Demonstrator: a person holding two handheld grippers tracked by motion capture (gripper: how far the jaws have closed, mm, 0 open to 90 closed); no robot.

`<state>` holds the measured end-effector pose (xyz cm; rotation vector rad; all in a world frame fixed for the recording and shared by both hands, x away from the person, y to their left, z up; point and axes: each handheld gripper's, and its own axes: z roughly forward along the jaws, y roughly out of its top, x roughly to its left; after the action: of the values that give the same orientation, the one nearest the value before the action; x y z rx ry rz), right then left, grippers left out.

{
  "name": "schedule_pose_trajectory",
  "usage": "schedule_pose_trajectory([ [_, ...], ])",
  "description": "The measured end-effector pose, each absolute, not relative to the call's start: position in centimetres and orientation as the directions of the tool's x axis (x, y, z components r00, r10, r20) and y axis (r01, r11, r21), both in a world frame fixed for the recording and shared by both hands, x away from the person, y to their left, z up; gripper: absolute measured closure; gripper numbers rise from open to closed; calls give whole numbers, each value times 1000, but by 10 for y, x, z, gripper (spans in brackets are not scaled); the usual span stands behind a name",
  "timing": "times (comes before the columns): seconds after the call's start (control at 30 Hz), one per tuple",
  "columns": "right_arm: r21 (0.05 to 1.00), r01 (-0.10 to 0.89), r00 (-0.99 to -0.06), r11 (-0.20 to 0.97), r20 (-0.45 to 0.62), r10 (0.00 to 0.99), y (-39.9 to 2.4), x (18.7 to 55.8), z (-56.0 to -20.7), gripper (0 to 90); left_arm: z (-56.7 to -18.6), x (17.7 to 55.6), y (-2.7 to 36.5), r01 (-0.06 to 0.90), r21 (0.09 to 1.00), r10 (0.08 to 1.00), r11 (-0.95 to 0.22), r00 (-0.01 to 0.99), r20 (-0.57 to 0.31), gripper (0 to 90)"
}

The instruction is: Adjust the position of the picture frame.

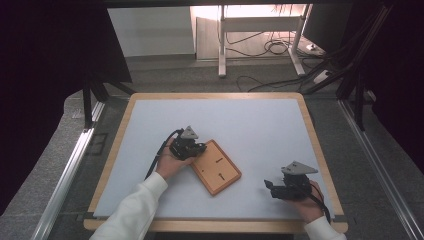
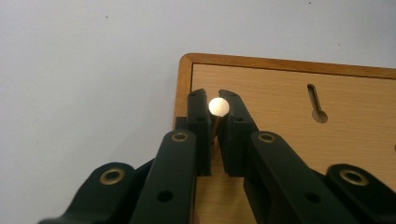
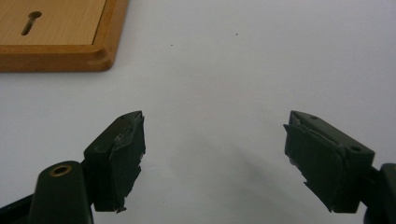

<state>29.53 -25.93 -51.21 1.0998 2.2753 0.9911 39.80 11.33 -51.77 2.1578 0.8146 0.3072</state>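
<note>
The left hand-held gripper (image 2: pixel 218 105) is pinching a round-headed brass pin (image 2: pixel 218 108) over the near corner of the wooden board (image 2: pixel 280 100) — not yet seated, I judge. Two keyhole slots (image 2: pixel 317 106) in the board are lying empty. The right hand-held gripper (image 3: pixel 215 158) is resting on the desk (image 1: pixel 260 125), jaws spread, holding nothing — well apart from the board.

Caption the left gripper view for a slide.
Left gripper pinches a round-headed pin over the wooden board's corner.
</note>
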Motion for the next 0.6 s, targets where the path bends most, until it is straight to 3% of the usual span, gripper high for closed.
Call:
schedule_pose_trajectory([
  [0.6, 745, 498, -601, 443, -72, 796, -259, 296, -513, 205, -523, 397, 109, 462, 753, 637, -468, 767, -74, 849],
])
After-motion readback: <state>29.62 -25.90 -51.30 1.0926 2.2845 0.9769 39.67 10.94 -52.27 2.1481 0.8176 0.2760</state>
